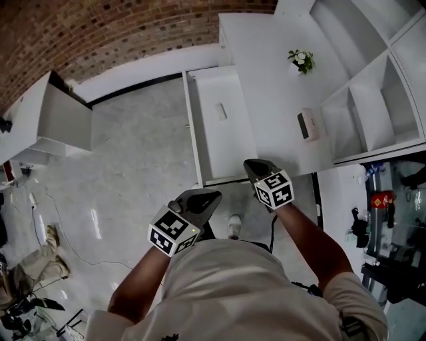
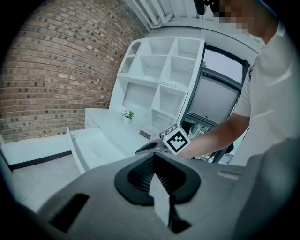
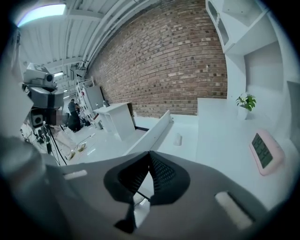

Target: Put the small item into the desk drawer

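bright, even, cool light; ceiling panel (image 3: 40, 10) glows in right gripper view. glossy floor (image 1: 133, 170) carries soft glare streaks. desk drawer (image 1: 229, 150) nearly shadowless. fisheye bend, dark vignetted edges in gripper views; near foreground soft.

Small item (image 1: 221, 112) seems too tiny to identify.

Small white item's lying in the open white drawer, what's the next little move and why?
Probably bring the right gripper to the front edge of the open white desk drawer and start pushing it shut. The small white oblong item already lies on the drawer floor, and that gripper and the left gripper are both shut and empty.
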